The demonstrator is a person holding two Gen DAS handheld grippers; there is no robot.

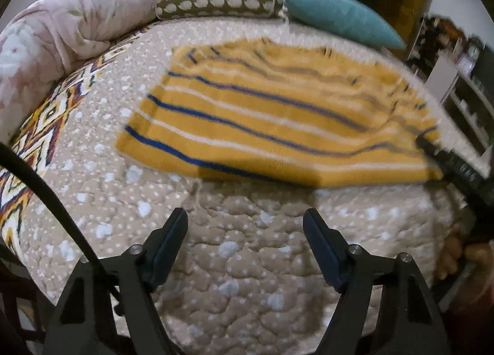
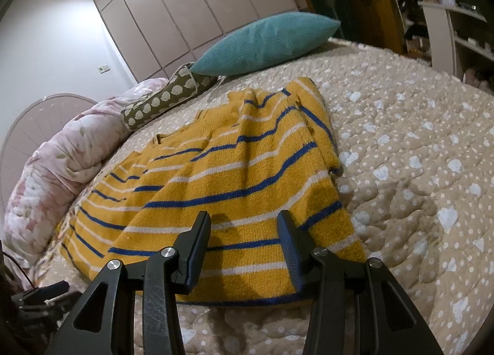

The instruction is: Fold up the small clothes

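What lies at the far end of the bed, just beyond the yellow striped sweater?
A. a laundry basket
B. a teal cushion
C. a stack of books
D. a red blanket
B: a teal cushion rests past the yellow striped sweater, next to a spotted olive bolster.

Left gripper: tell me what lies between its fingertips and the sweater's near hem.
Only bare quilt with one loose thread, between left gripper and sweater, shown in the left wrist view.
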